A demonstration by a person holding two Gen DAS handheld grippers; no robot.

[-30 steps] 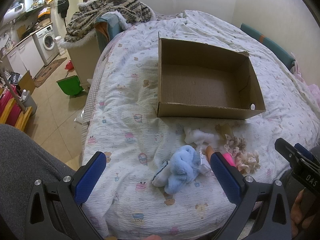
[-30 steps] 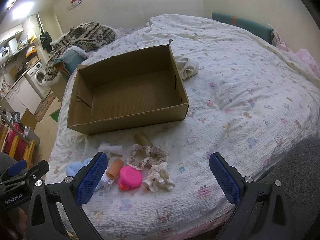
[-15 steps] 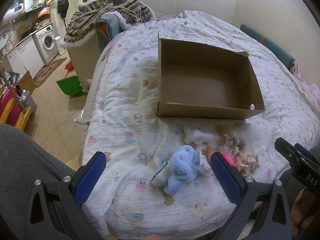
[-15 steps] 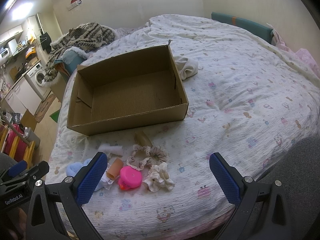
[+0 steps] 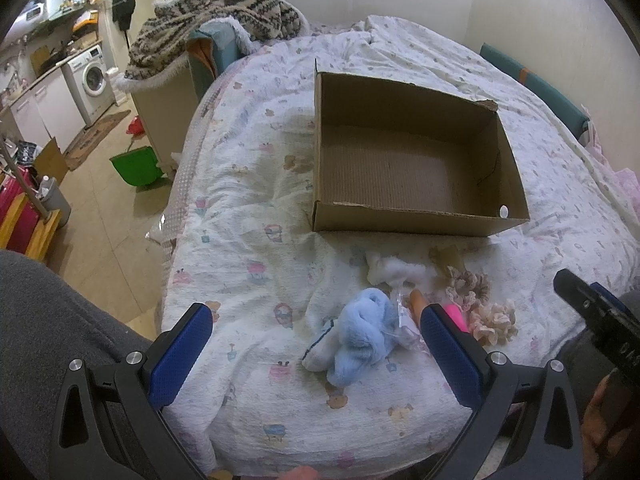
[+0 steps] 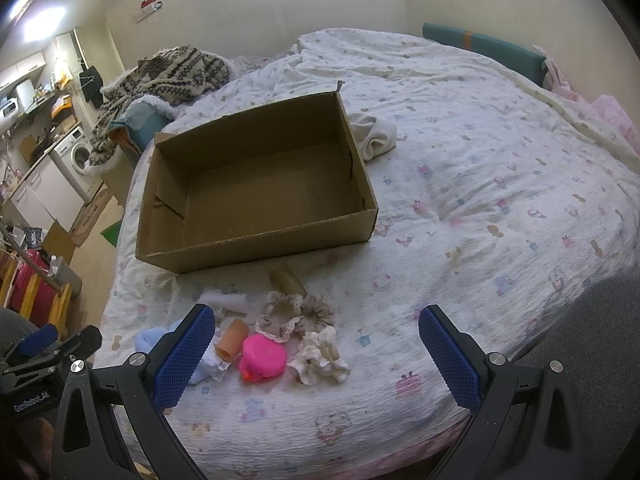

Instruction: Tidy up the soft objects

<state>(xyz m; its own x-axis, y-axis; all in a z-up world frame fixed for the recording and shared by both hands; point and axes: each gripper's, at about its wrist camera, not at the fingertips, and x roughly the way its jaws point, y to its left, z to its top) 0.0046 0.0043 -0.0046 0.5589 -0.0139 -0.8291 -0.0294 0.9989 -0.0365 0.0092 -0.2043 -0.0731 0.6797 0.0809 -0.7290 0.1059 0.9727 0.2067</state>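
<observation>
An empty cardboard box [image 5: 408, 160] [image 6: 256, 192] sits on the bed. In front of it lies a cluster of small items: a light blue fluffy sock [image 5: 362, 334], a white wad [image 5: 396, 270], an orange tube [image 6: 232, 340], a pink rubber toy [image 6: 262, 358], a beige lace scrunchie [image 6: 294, 316] and a cream scrunchie [image 6: 320, 358]. My left gripper [image 5: 316, 344] is open and empty, held near the bed's front edge with the blue sock between its fingers' line. My right gripper [image 6: 316, 344] is open and empty, with the cluster at its left finger.
The bed has a patterned white quilt [image 6: 480, 200]. A white cloth [image 6: 374, 136] lies right of the box. A patterned blanket [image 5: 216, 12] is piled beyond the bed's left. On the floor at left are a green bin [image 5: 134, 166] and a washing machine [image 5: 92, 80].
</observation>
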